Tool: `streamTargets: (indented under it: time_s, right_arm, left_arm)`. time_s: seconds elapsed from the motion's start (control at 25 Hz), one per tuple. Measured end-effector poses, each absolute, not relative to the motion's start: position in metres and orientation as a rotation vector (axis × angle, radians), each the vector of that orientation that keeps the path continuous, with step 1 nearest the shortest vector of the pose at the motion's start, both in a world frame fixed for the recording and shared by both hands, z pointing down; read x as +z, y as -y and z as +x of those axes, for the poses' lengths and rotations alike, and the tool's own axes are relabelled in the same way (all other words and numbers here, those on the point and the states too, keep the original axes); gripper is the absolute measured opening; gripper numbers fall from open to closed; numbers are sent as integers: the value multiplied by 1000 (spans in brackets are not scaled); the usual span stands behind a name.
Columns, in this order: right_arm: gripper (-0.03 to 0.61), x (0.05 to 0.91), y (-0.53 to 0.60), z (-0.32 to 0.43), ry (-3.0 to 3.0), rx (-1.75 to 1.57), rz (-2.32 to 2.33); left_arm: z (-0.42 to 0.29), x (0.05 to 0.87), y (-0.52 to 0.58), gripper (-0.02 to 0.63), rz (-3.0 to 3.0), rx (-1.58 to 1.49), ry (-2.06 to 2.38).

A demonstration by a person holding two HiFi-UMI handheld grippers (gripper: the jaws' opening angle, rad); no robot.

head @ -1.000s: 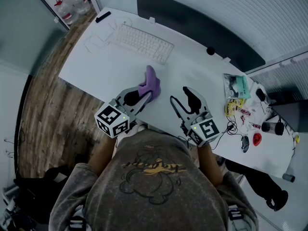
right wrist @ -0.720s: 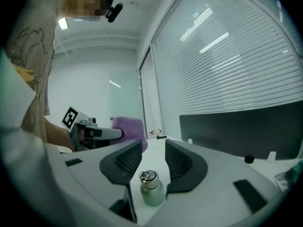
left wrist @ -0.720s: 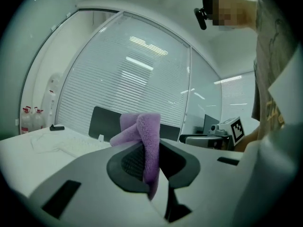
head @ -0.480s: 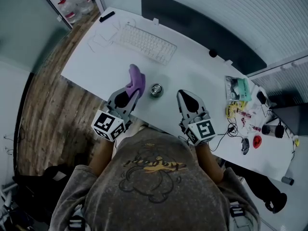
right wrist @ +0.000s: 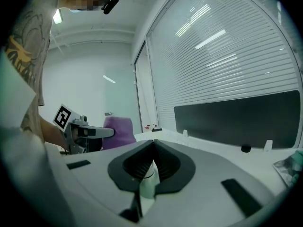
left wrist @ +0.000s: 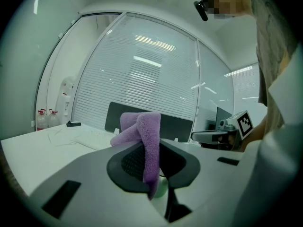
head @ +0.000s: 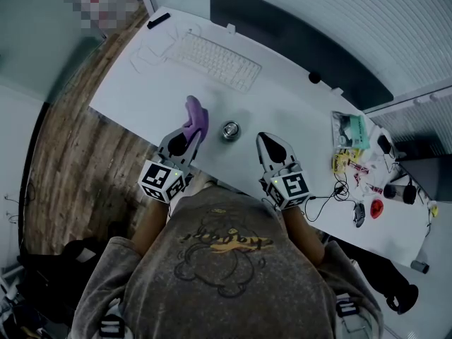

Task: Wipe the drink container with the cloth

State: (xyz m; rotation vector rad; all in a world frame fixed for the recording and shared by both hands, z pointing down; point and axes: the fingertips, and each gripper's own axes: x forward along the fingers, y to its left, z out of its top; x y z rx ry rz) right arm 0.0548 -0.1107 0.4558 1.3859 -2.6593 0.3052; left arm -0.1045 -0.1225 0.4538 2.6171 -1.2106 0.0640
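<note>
Purple cloth is clamped between the jaws of the left gripper, and its loose end stands up past the pads. The right gripper is clenched, its jaws pressed together with nothing between them. A drink container, round and metallic from above, stands upright on the white desk between the 2 grippers. It is near the cloth but apart from it. A white keyboard lies farther back.

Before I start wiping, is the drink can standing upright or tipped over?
Upright. From above, the drink can shows its round top, standing on the white desk.
</note>
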Motion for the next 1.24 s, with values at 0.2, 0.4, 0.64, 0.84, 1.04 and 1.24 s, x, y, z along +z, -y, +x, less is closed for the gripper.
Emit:
streamTargets:
  time_s: [0.2,0.4,0.64,0.84,1.04,1.24]
  right_arm:
    - [5,457,113,55,2650,307,1397]
    - [5,460,116,57,2641,307,1405]
    - [5,462,119,58,2629,304,1436]
    - [5,462,123,57,2626,306,1447]
    - [5,459,127,57,2627,307,1460]
    - [5,465,129,63,2616,301,1478]
  left_arm:
    - [-108,454,126,54,2597,52,1224]
    - [-107,452,127,54,2596,48,1230]
    - [-104,450,129,54,2606,59,1234]
    - [-104,449,132,54,2610,57,1241]
    - [-105,447,133,54,2614,62,1251]
    - [-106,448,133,54,2606,56,1251]
